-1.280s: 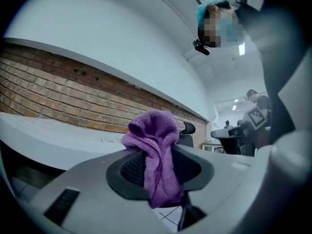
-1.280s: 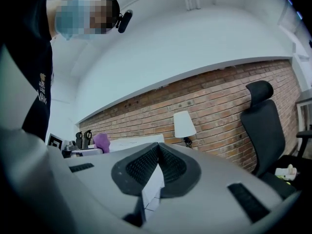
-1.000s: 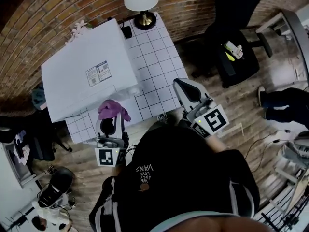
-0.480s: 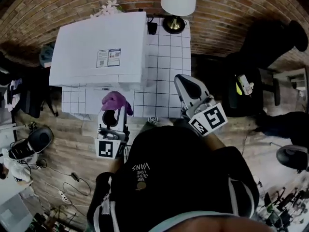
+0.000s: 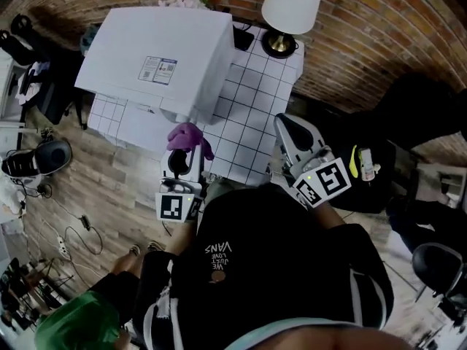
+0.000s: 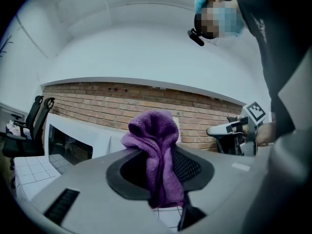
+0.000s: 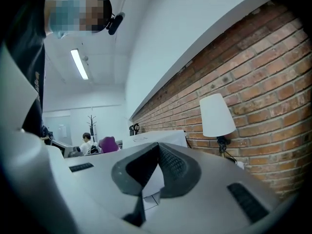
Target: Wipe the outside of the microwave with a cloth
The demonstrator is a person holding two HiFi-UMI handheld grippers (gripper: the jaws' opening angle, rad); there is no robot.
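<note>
Fingers [image 6: 189, 167] of the left gripper [image 5: 182, 163] are clamped tight on a crumpled purple terry cloth [image 6: 157, 147], which bunches up above the pads and hangs down between them. A solid hold. Over on the other side, the right gripper [image 5: 290, 131] has its fingers [image 7: 173, 167] pressed together on nothing at all, held off to the side over the white grid-patterned counter [image 5: 252, 115].

Where's the target? The boxy white microwave [image 5: 162, 53] sits on that counter against the red brick wall [image 5: 379, 28], with a white-shaded table lamp [image 5: 292, 4] beside it. The left gripper view shows its dark door window, front face open to reach.

From the head view the cloth [image 5: 188, 137] hovers just beside the microwave's near front corner, over the counter's edge. Whether it touches the casing can't be told, and it looks just short.

So, my read: cloth picked up, approach nearly made, wiping not yet visibly begun. Top, front and sides all look left to do.
</note>
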